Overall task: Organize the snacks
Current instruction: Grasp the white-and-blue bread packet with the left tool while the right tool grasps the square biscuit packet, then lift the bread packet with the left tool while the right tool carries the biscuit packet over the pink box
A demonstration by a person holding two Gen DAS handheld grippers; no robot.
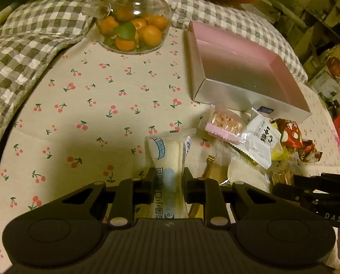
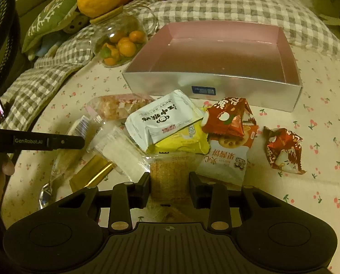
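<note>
Left wrist view has the left tongs (image 1: 167, 180) clamped narrow on a long white bread packet (image 1: 167, 157), squeezing it in at the middle, so that one looks properly caught. Right wrist view shows the right tongs (image 2: 170, 182) closed on a clear-wrapped cracker packet (image 2: 170, 175) at the near edge of the snack pile (image 2: 170, 132), pads pressing both sides.

Using the pink box (image 2: 215, 52) as the landmark: it sits open and has nothing in it yet. The pile lies just in front of its near wall on the cherry-print cloth (image 1: 78, 114), with the white packet with black lettering (image 2: 165, 118) and a yellow one (image 2: 179, 143) heaped on top. One red wrapped candy (image 2: 284, 150) sits apart, in front of the box's right corner. The bread packet is in front of the box too, off to the left of the pile. A glass jar of little oranges (image 1: 133, 27) stands to the left of the box.

So I'd say this is the pick-up step, both snacks gripped but not lifted. Next move probably calls for raising each one clear of the pile, carrying it over the near wall and letting go inside. The cracker packet is partly tucked under its neighbours, so it might drag them along.
</note>
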